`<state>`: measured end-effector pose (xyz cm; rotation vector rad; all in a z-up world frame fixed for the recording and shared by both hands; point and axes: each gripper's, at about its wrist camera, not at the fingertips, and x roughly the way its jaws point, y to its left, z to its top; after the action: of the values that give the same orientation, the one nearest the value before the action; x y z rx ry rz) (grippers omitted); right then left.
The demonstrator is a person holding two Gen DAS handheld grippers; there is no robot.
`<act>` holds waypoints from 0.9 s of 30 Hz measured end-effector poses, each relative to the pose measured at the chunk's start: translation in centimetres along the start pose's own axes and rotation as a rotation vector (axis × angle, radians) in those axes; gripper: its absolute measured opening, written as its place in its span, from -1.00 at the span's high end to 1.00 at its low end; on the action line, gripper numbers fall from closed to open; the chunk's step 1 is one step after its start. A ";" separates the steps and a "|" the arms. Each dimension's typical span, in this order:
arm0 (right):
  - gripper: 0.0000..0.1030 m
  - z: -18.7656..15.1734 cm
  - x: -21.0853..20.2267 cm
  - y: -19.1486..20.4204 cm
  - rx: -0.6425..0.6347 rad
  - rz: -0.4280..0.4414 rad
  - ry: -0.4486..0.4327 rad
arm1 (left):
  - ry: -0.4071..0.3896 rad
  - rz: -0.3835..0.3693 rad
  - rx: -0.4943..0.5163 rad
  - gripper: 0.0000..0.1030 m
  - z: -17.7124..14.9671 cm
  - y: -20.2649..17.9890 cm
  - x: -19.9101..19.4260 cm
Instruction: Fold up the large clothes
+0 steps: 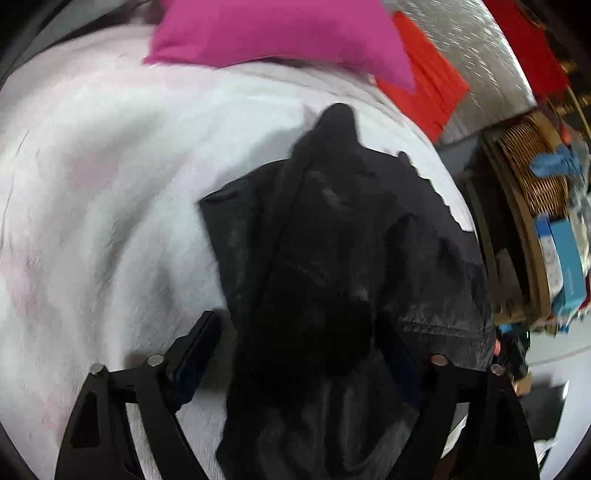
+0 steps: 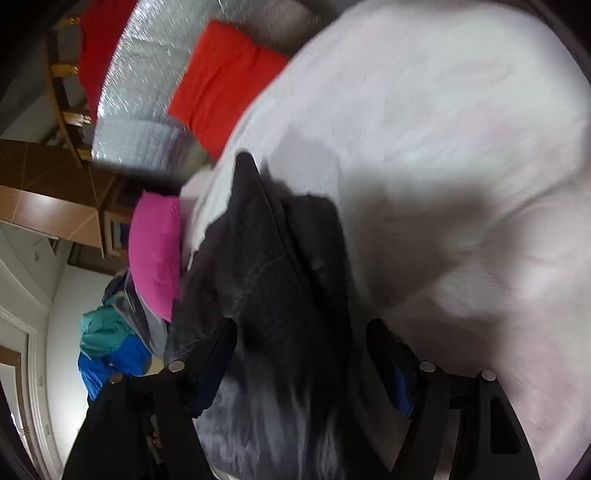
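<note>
While the black garment (image 1: 332,258) lies bunched on the white blanket (image 1: 110,184), both your left gripper (image 1: 299,354) and right gripper (image 2: 301,354) straddle it, jaws wide — grip uncertain, folding barely begun.

A home bedroom: white-blanketed bed (image 1: 110,184), pink pillow (image 1: 280,33), wooden shelves (image 1: 517,221).

In the left wrist view, the garment (image 1: 332,258) lies on the bed cover (image 1: 110,184), draped between the left gripper's (image 1: 299,343) fingers. Far behind it a pillow (image 1: 280,33) rests on the cover, a second pillow (image 1: 424,81) to its right. A shelf unit (image 1: 528,221) stands right of the bed.
</note>
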<state>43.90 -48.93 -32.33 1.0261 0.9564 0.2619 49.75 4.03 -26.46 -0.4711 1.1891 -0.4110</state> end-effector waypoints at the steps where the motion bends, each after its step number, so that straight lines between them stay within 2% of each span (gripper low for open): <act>1: -0.47 -0.1 0.8 0.7 -0.040 0.001 0.020 | 0.013 -0.021 0.008 -0.72 0.2 -0.2 0.5; 4: -0.55 -1.1 2.4 3.1 -0.151 -0.046 0.042 | 0.017 -0.030 0.020 -0.73 0.5 -0.9 1.3; 6: -0.48 -1.7 2.6 4.1 -0.189 -0.081 0.028 | -0.008 -0.053 0.026 -0.71 1.2 -1.6 1.9; 8: -0.13 -1.8 2.2 4.8 -0.199 -0.116 0.001 | -0.026 -0.043 0.038 -0.38 1.6 -2.5 2.5; 9: 0.08 -1.8 1.8 5.1 -0.205 -0.122 -0.016 | -0.029 -0.024 0.048 -0.06 1.9 -2.7 2.6; 10: 0.23 -1.8 1.4 5.8 -0.220 -0.128 -0.040 | -0.032 -0.005 0.063 0.05 2.4 -3.2 2.7; 12: 0.32 -2.1 0.6 7.1 -0.256 -0.151 -0.083 | -0.042 -0.001 0.058 0.24 3.4 -3.5 2.6; 13: 0.45 -2.2 0.3 7.8 -0.272 -0.142 -0.105 | -0.056 -0.009 0.050 0.30 4.1 -3.7 2.3; 15: 0.45 -2.4 -0.1 8.5 -0.282 -0.098 -0.148 | -0.099 -0.007 0.066 0.31 5.4 -4.5 1.9; 18: 0.45 -3.0 1.0 8.2 -0.279 -0.139 -0.174 | -0.112 0.022 0.066 0.30 5.7 -4.7 2.6; 19: 0.44 -3.2 1.7 7.3 -0.252 -0.165 -0.161 | -0.080 0.042 0.052 0.18 5.4 -4.3 3.6; 21: 0.32 -3.1 2.3 6.0 -0.204 -0.148 -0.153 | -0.051 0.080 0.029 -0.12 4.9 -3.5 4.8; 23: 0.21 -3.1 1.7 5.5 -0.145 -0.117 -0.143 | -0.066 0.057 0.020 -0.14 4.1 -3.2 4.6; 24: 0.19 -3.1 1.5 5.6 -0.135 -0.120 -0.142 | -0.064 0.063 0.017 -0.21 3.8 -3.3 4.3; 25: 0.08 -3.2 1.0 5.9 -0.132 -0.132 -0.144 | -0.064 0.086 0.015 -0.26 3.5 -3.5 3.9; 27: -0.02 -3.5 -0.3 6.5 -0.141 -0.149 -0.166 | -0.085 0.106 0.033 -0.28 2.5 -3.5 2.2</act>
<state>42.47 -43.53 -27.39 0.8296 0.8465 0.1159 52.58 0.31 -25.53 -0.3916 1.1182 -0.3163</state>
